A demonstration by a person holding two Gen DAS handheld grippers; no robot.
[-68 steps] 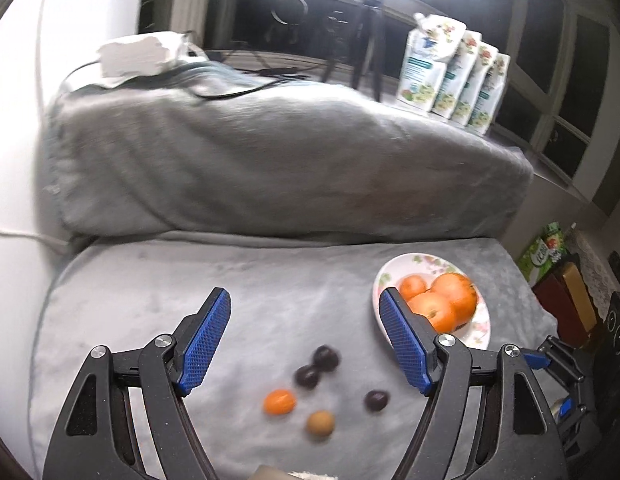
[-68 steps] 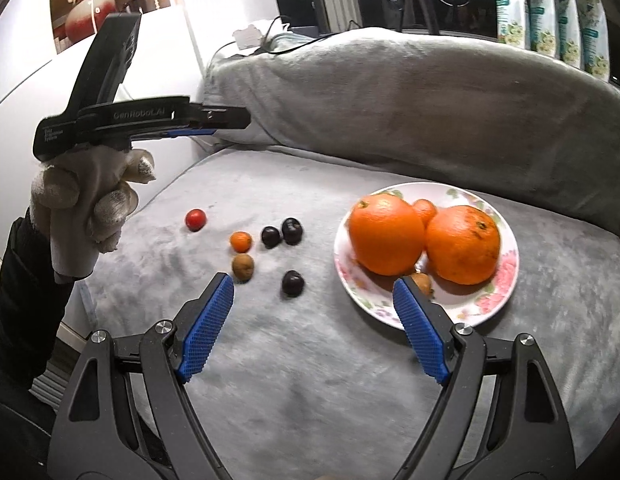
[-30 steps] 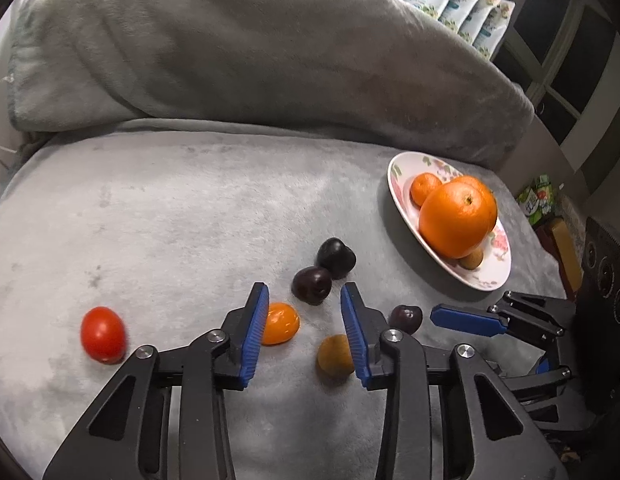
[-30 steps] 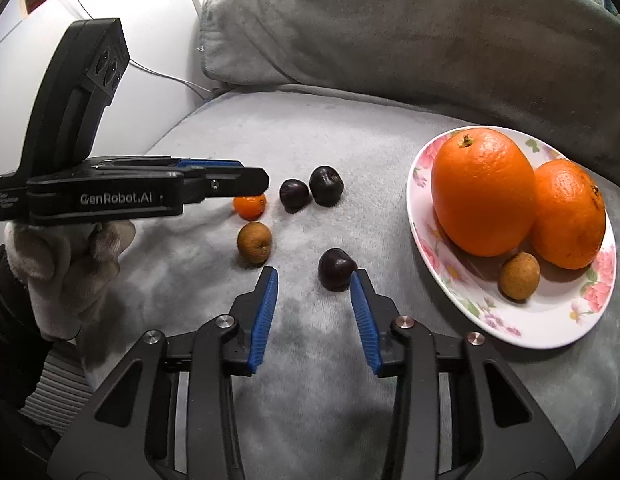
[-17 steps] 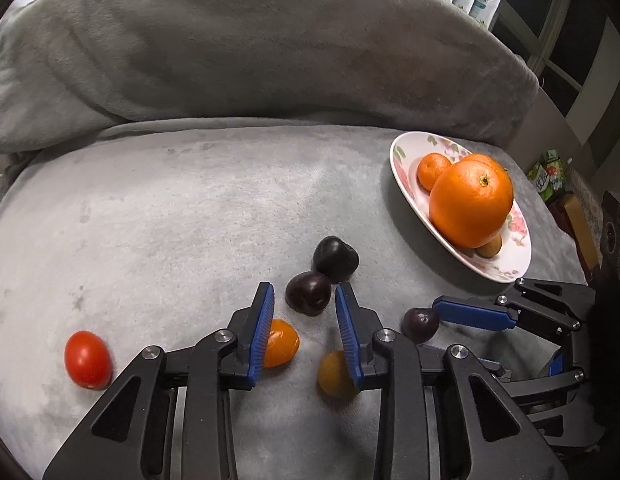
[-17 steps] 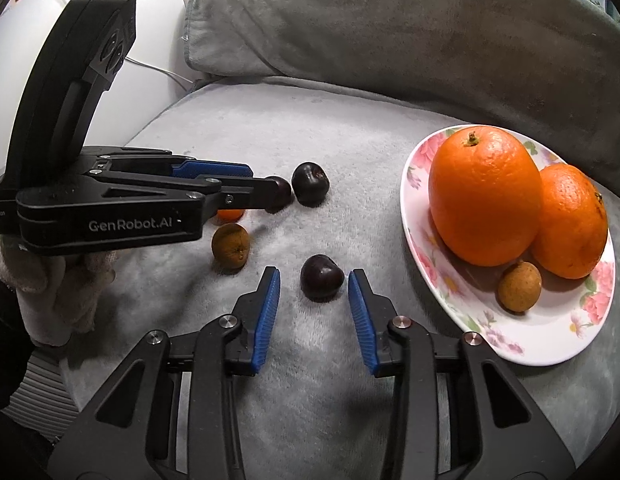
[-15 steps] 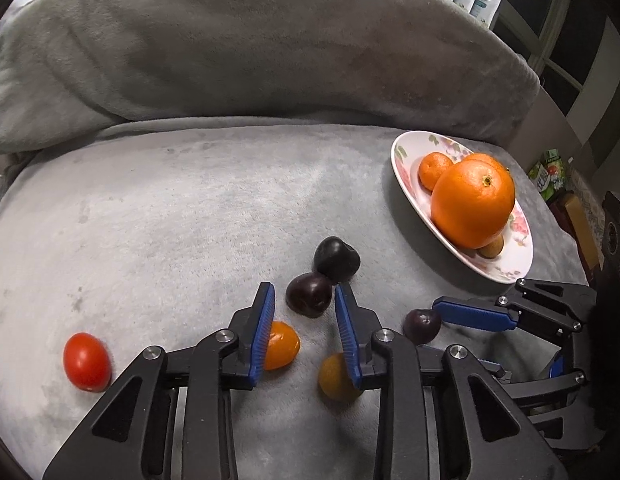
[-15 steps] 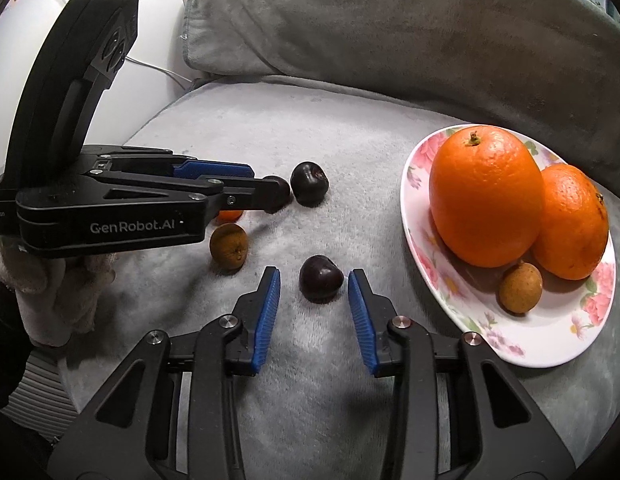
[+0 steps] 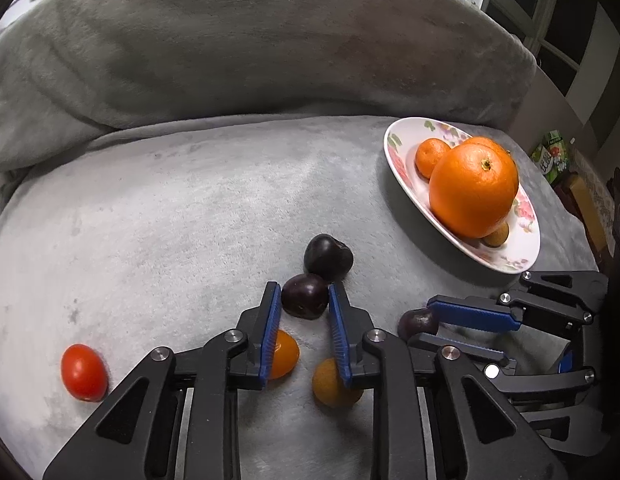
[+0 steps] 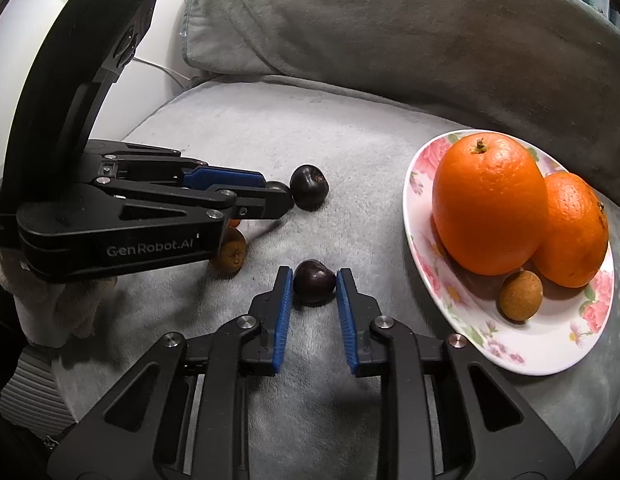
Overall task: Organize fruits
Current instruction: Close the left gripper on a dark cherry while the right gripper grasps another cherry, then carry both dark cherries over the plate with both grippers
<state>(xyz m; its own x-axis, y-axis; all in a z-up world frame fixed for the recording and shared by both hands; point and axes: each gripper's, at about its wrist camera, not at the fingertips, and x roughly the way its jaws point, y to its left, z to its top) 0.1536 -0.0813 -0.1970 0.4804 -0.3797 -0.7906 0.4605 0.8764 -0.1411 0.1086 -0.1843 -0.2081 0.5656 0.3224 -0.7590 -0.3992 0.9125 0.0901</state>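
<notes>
Left gripper (image 9: pixel 301 300): jaws closed on a dark cherry (image 9: pixel 304 295), pads pressing both its sides; glossy, near-black purple. The right wrist view shows only a sliver of this cherry past the gripper's tip.

Right gripper (image 10: pixel 310 281): jaws clamped on a second dark cherry (image 10: pixel 313 282), same colour, resting on the grey blanket (image 10: pixel 349 152) near its front edge, left of the plate.

Third dark cherry (image 9: pixel 327 257): loose, touching the first cherry on its far side.

Left wrist view only: small orange tomato (image 9: pixel 284 354) behind the left finger; red cherry tomato (image 9: pixel 84 372) near the blanket's front left corner; small mandarin (image 9: pixel 429 156) at the plate's far rim.

Brown longan (image 9: pixel 331 384): on the blanket beside the right finger.

Floral plate (image 10: pixel 421 240), right side of the blanket: two oranges, the large one (image 10: pixel 489 204) nearer; second longan (image 10: pixel 521 295) in front. The second orange (image 10: pixel 573 232) is clear only in the right wrist view.
</notes>
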